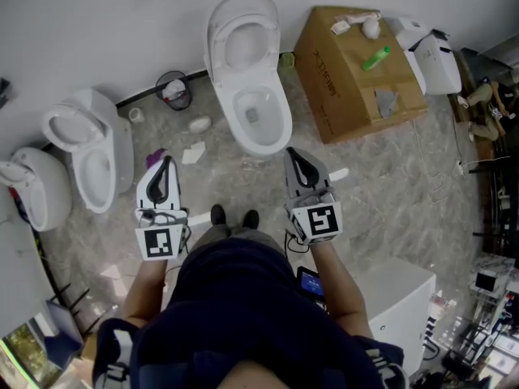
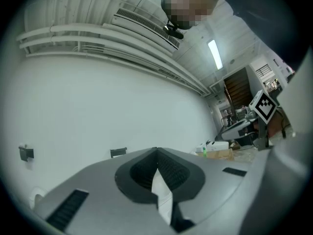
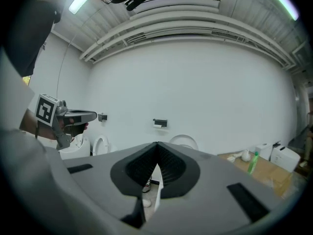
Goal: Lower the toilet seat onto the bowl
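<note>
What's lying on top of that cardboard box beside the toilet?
On the cardboard box lie a green bottle, a grey scrap and small white items. The box looks closed, so its inside is hidden.

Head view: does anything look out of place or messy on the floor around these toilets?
Yes: crumpled paper and a flat white scrap lie loose on the floor left of the middle toilet, though a small bin stands close by. A green bottle lies on its side on the cardboard box.
</note>
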Motion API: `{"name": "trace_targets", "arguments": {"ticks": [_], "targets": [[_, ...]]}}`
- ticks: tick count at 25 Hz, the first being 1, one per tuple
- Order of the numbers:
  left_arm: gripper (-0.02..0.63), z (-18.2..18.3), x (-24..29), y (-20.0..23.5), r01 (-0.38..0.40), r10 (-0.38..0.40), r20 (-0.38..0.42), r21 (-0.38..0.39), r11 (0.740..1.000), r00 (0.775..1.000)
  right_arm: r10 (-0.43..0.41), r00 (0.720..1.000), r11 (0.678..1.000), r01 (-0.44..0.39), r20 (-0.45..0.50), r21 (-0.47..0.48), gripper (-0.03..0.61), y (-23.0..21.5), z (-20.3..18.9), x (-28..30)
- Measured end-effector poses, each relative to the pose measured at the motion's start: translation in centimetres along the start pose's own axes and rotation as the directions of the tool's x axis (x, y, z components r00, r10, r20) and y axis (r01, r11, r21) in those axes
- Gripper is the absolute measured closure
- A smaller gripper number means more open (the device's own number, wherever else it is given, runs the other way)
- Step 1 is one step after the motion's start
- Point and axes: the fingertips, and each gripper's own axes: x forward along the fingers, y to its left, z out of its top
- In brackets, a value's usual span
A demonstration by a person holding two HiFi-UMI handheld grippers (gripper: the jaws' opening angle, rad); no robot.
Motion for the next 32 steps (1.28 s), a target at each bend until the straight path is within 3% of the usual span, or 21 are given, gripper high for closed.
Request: {"name": "trace_targets", "arguments": {"ticks": [7, 21, 29, 32], "targets": [[0.589, 0.0, -0.3, -0.6, -0.001, 0.001, -0.004, 0.004, 1.000, 1.000, 0.000, 1.000, 1.000, 0.000, 0.004, 0.003, 0.557, -0.7, -0.5, -0.5], [0.589, 0.5, 0.0, -2.3, -0.004, 0.004, -0.001, 0.024, 1.000, 1.000, 0.060, 0.998, 0.998, -0.060, -0.008, -0.036, 0.235, -2.0, -0.9, 0.1], [0.589, 0.5, 0.3, -3.4, -0.027, 0.027, -0.008, 0.029, 0.999, 1.000, 0.071, 0.997, 0.996, -0.071, 0.010, -0.057, 0.215, -3.2, -0.7, 0.2], [0.589, 0.6, 0.4, -3.6, -0.033, 0.033, -0.004, 0.030, 0.999, 0.999, 0.080, 0.997, 0.995, -0.081, -0.024, -0.059, 0.215, -3.5, -1.3, 0.3]]}}
